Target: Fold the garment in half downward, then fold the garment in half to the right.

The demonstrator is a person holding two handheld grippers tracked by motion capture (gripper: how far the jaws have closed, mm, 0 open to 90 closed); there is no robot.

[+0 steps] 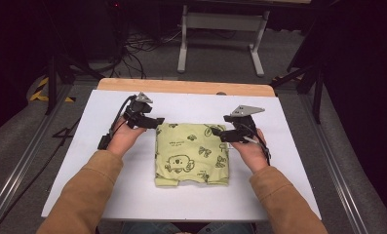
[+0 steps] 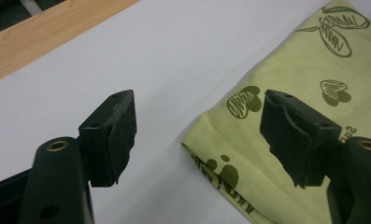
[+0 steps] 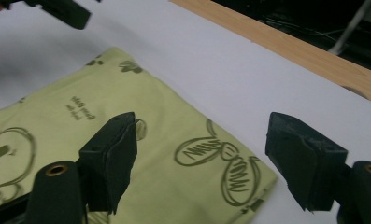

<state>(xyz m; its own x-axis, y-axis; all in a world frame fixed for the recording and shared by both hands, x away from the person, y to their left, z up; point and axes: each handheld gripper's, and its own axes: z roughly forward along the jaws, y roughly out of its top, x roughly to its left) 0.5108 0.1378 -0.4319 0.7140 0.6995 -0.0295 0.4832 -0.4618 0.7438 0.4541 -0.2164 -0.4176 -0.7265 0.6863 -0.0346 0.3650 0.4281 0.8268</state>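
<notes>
A folded yellow-green cloth (image 1: 192,154) printed with dark cartoon drawings lies at the centre of the white table (image 1: 132,195), its edges roughly square to the frame. White surface stays bare on every side of it, widest along the bottom and at the far left and right. The left gripper (image 1: 154,121) sits at the cloth's upper left corner with its jaws spread; in the left gripper view (image 2: 199,137) that corner lies between them, one jaw over bare table, the other over fabric. The right gripper (image 1: 219,134) sits at the upper right corner, jaws likewise spread; in the right gripper view (image 3: 202,161) they straddle the cloth's edge. A wooden strip (image 1: 181,87) borders the table's top edge.
</notes>
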